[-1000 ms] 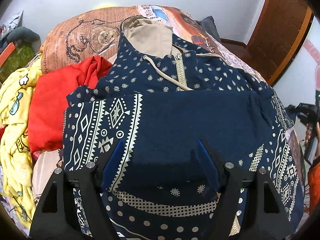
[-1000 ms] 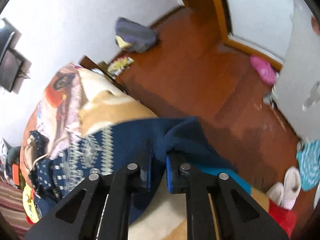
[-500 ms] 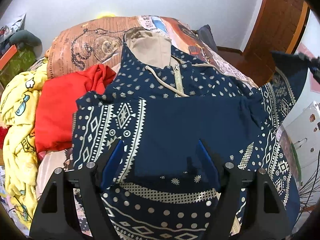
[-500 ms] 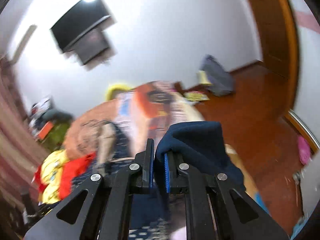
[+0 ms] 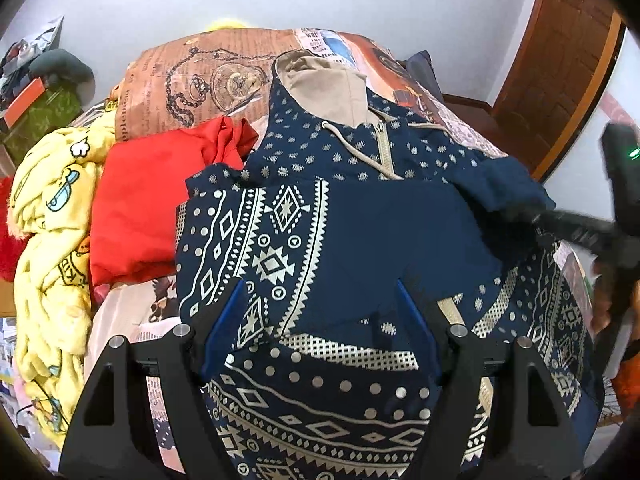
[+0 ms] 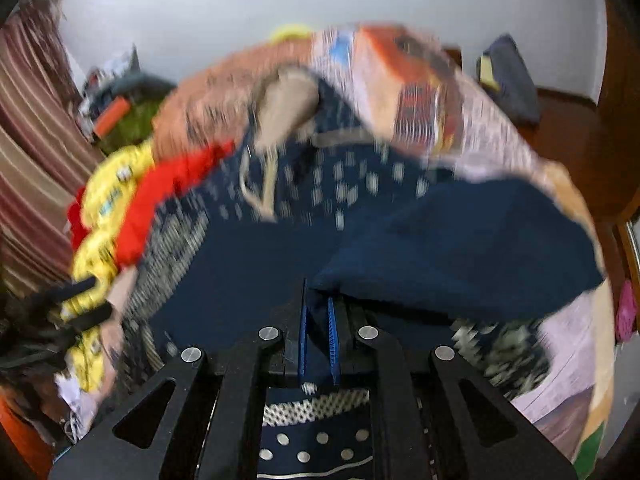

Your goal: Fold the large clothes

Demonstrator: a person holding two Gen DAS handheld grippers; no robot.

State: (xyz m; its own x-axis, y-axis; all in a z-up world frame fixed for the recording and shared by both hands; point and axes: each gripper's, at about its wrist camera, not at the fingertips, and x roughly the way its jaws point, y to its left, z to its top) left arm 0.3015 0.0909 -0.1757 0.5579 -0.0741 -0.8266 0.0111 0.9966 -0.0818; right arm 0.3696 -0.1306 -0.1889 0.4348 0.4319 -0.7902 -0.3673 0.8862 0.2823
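A bed [image 5: 192, 80] covered with a newspaper-and-pocket-watch print is seen in both wrist views, and nearly all of its top is taken up by what is laid on it. The navy patterned hoodie [image 5: 304, 240] is spread across the middle of the bed, its beige-lined hood [image 5: 324, 84] toward the far wall, with one sleeve already laid flat across the chest. Beside it on the left, a red garment [image 5: 140, 208] is partly tucked under the hoodie's edge, and a yellow cartoon-print blanket [image 5: 48, 240] is heaped further left (its lower part is cut off by the frame). The other sleeve [image 6: 460, 256] is lifted over the hoodie's right side, its cuff clamped between the blue pads of the right gripper [image 6: 318, 320], whose jaws are pressed together on the cloth. The left gripper [image 5: 320, 320] is held above the hoodie's lower front with its jaws spread wide and nothing between them; whether its tips touch the fabric cannot be told. The right wrist view is heavily smeared, so the pattern and the objects near the wall are hard to make out. The hoodie's hem is hidden behind the gripper bodies.
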